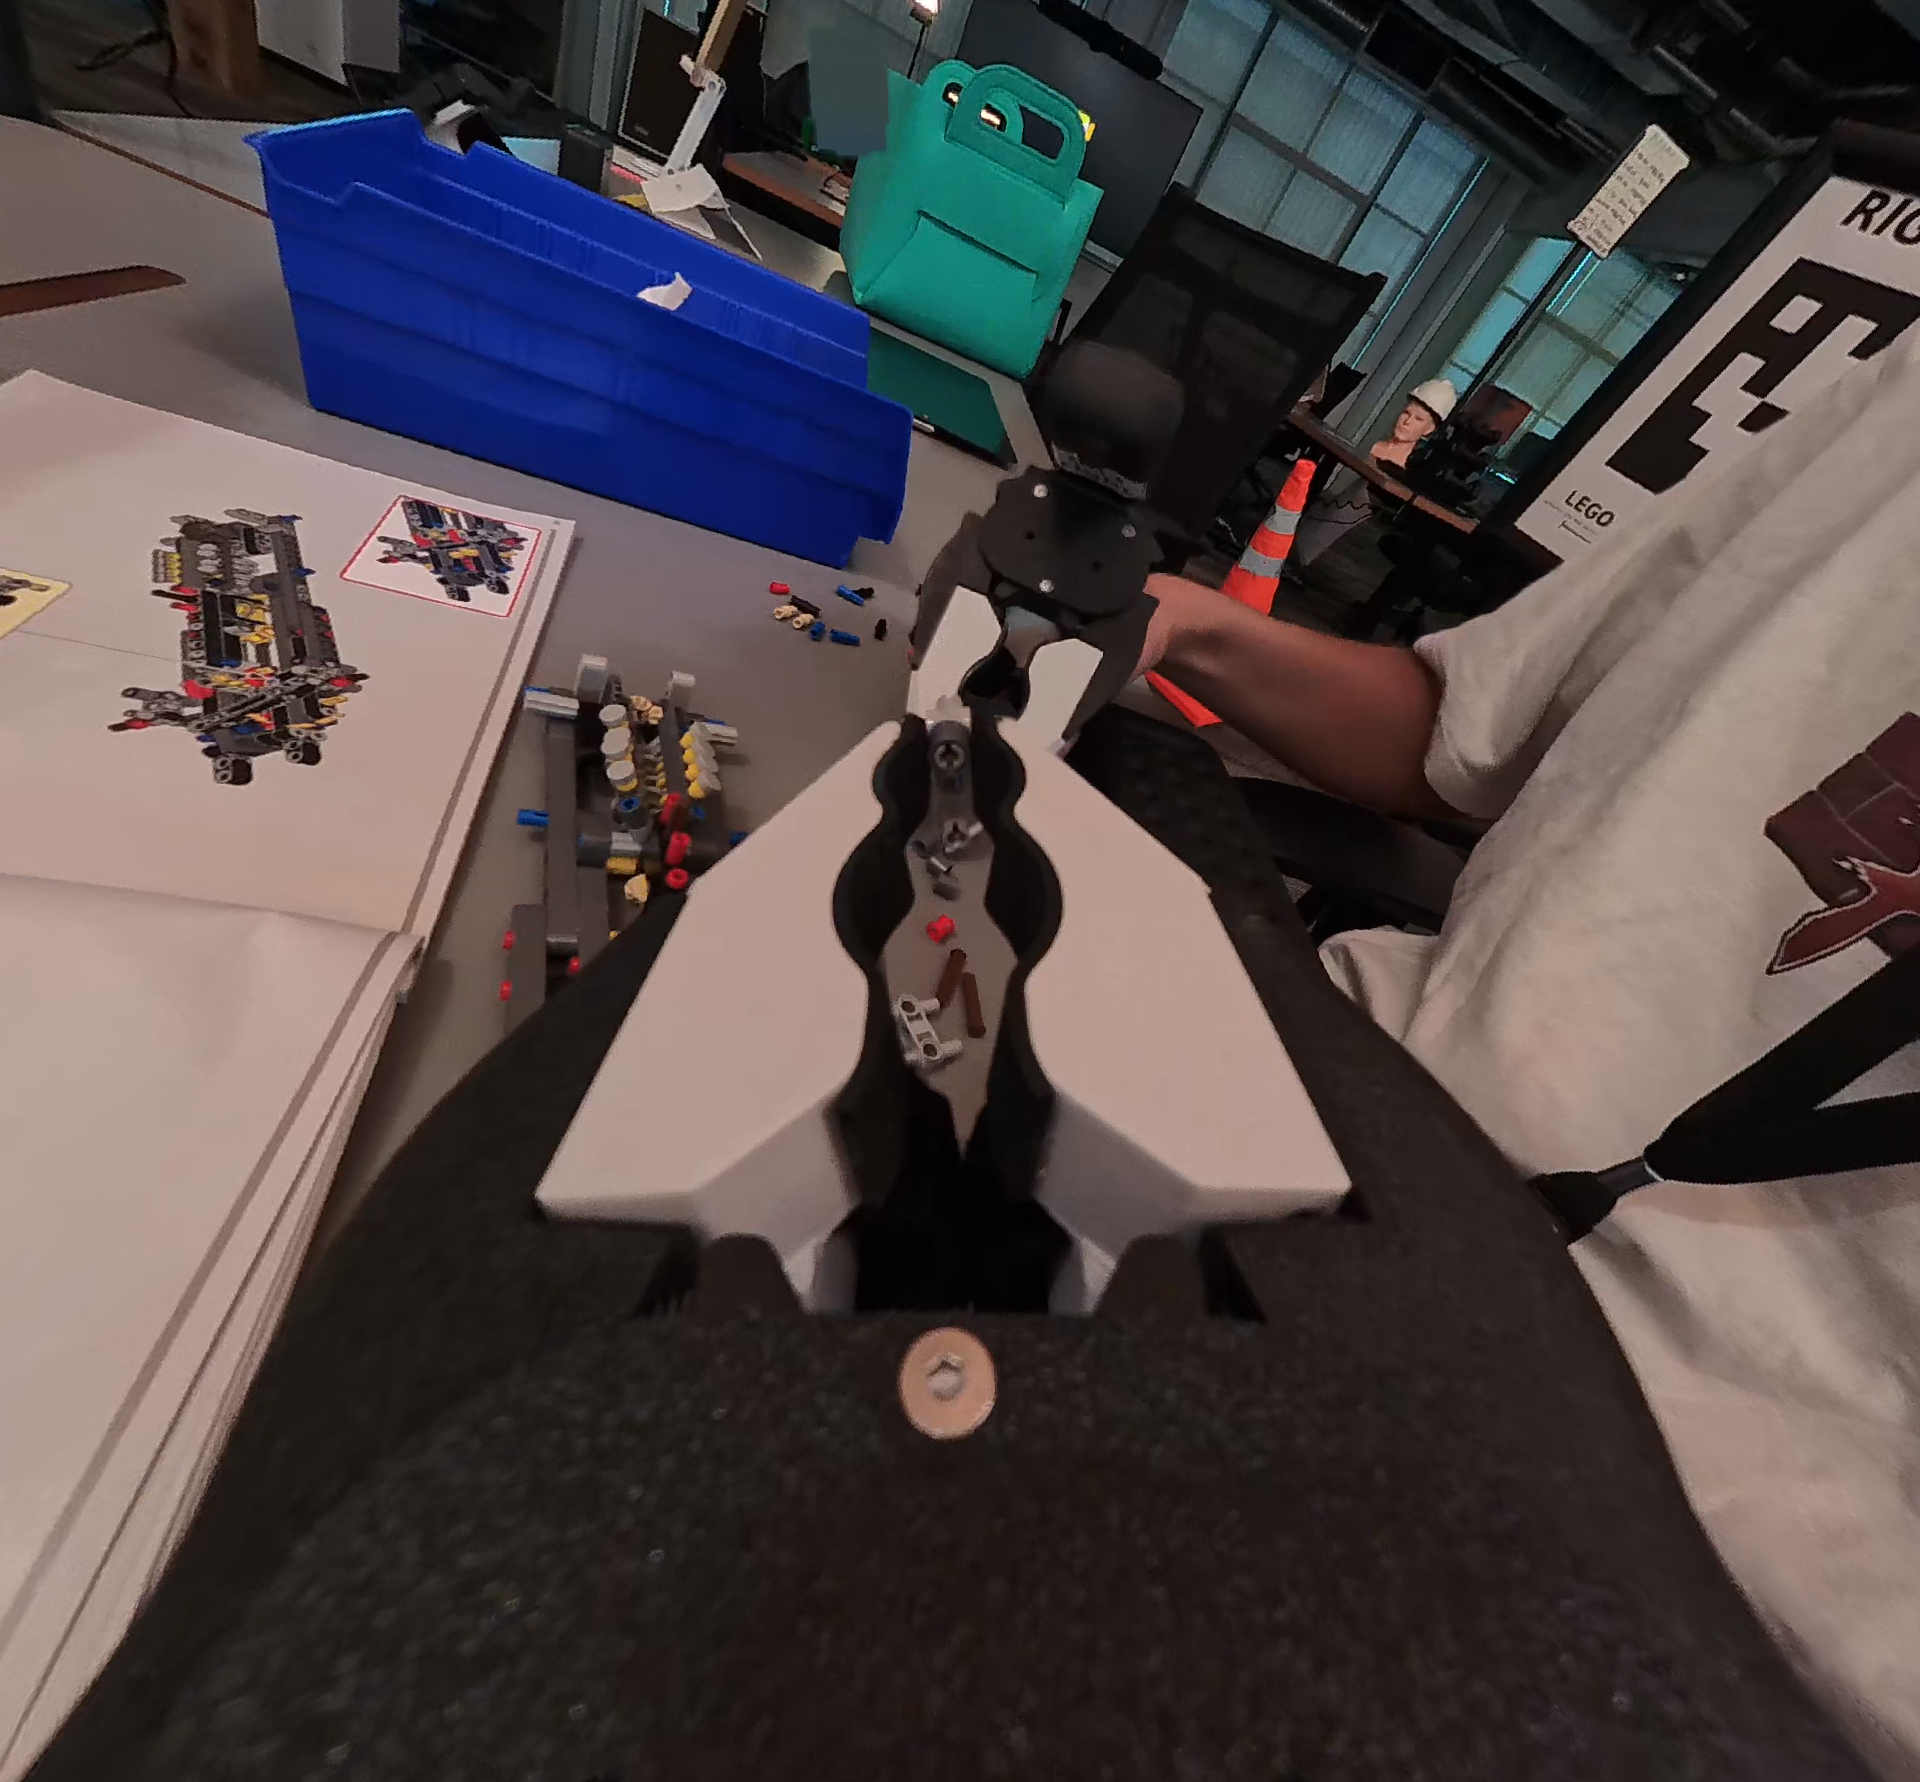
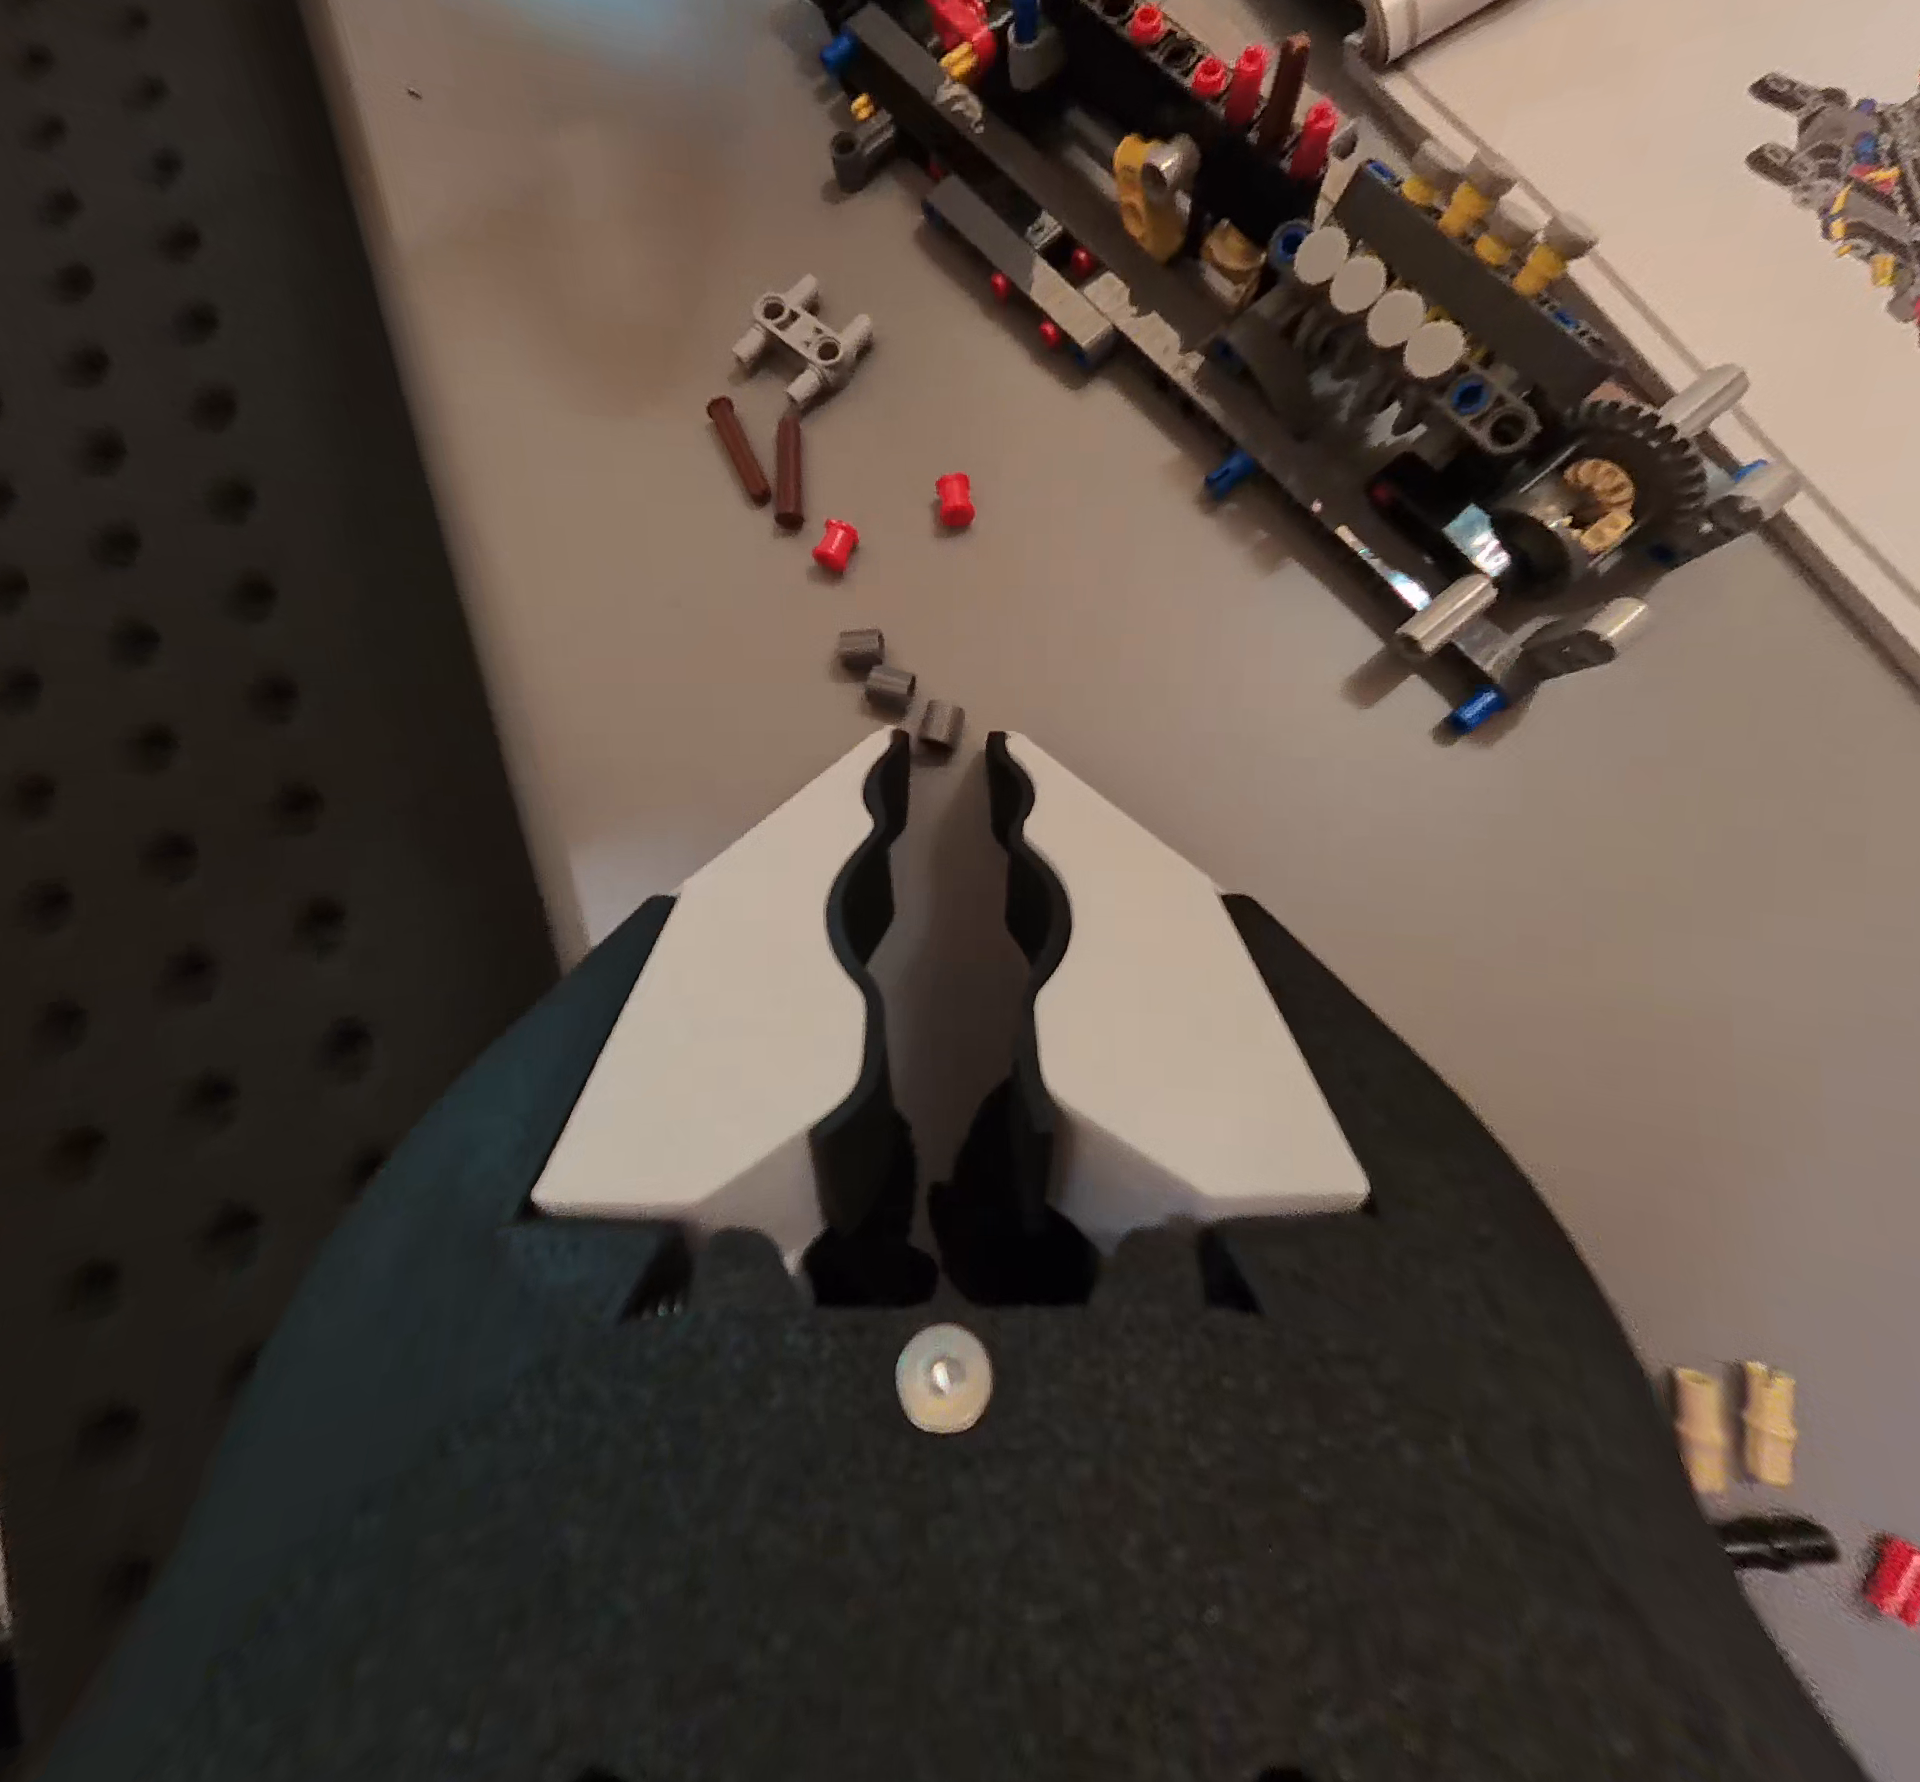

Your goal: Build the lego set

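Right wrist view: grey bush just beyond parted right gripper.

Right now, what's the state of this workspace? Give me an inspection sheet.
Surface: grey table, instruction booklet open on it.
Job's things: part-built Lego model; loose brown axles, red bushes, grey bushes, grey connector.
Clutter: blue bin, green bag.
Grippers: left gripper nearly closed, grip unclear; right gripper open, empty.
Cables: nothing seen.
Surroundings: person's sleeve, traffic cone.
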`<state>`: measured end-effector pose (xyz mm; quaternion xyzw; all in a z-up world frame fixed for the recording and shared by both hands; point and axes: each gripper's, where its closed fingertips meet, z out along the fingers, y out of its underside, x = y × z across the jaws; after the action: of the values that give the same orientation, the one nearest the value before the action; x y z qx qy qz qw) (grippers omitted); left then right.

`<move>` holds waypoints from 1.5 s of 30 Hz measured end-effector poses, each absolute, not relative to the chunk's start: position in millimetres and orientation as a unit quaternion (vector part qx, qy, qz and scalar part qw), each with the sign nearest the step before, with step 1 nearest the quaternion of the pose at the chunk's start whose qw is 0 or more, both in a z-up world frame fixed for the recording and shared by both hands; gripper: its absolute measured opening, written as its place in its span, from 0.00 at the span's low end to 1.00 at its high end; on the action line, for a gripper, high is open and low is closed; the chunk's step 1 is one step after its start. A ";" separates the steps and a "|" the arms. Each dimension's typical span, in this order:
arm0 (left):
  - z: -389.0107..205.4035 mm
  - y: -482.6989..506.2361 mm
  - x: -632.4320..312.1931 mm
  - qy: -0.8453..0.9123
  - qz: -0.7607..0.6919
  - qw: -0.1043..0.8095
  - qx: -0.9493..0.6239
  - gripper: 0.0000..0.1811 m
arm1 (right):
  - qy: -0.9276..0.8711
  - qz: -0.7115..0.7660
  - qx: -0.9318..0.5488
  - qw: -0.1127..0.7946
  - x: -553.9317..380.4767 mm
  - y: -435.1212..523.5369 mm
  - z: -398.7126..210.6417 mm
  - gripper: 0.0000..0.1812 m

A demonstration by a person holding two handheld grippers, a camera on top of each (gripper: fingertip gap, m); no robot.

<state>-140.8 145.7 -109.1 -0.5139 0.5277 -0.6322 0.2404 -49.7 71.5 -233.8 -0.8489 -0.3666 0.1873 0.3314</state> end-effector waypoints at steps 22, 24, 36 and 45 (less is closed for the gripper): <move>-116.1 122.0 -137.1 0.562 -0.628 0.222 -0.490 0.04 | -0.451 0.076 -0.741 0.492 -96.8 103.0 -151.2 0.03; -113.7 120.4 -135.9 0.555 -0.634 0.223 -0.489 0.04 | -0.486 -0.001 -0.689 0.538 -110.2 113.8 -124.3 0.03; -115.5 117.9 -133.5 0.559 -0.625 0.227 -0.495 0.04 | -0.513 -0.065 -0.653 0.553 -130.2 127.1 -116.0 0.03; -115.9 118.6 -131.9 0.571 -0.602 0.253 -0.498 0.04 | -0.501 -0.061 -0.660 0.556 -128.0 129.3 -115.7 0.03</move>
<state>-131.9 118.6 -115.9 -0.4979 0.5707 -0.6021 0.2527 -128.0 129.3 -115.7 -0.6602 -0.5010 -0.0614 0.5562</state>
